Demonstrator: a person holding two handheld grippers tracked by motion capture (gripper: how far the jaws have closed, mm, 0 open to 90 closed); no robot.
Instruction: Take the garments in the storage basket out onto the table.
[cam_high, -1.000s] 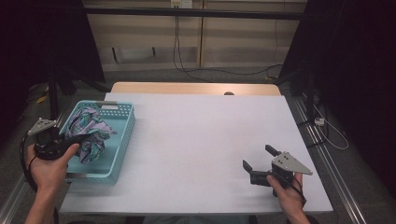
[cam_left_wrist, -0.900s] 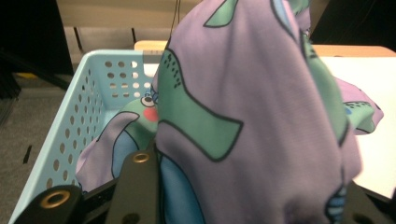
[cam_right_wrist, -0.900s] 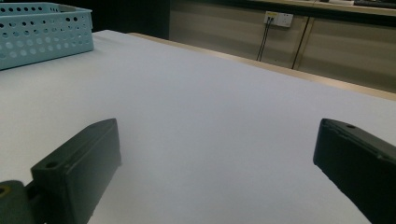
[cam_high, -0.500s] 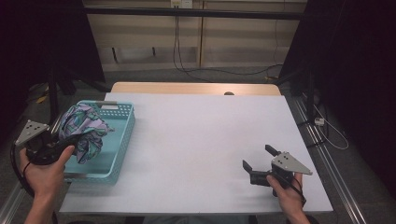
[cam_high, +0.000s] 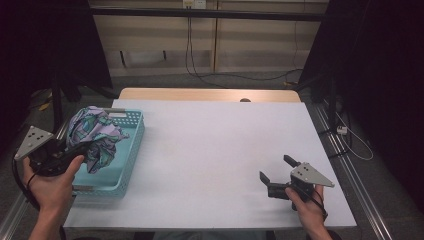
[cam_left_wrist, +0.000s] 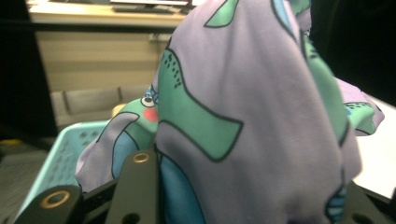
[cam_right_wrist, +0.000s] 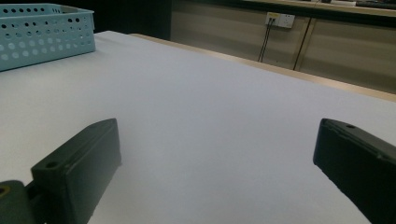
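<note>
Halfway at best: left gripper (cam_high: 75, 150) clamped on crumpled lilac-and-green printed cloth (cam_high: 95, 135), raised above turquoise perforated plastic basket (cam_high: 131, 145); right gripper (cam_high: 277, 172) wide apart, empty.

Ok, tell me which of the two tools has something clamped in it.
The left tool, beside the teal basket: its jaws grip the purple patterned cloth, bunched and lifted. The right tool sits open on the white table.

Wide white table (cam_high: 210, 150) lies open from center through three o'clock; only the teal basket (cam_high: 131, 150) at nine o'clock, bunched cloth (cam_high: 95, 135) heaped above its rim, blocks passage.
</note>
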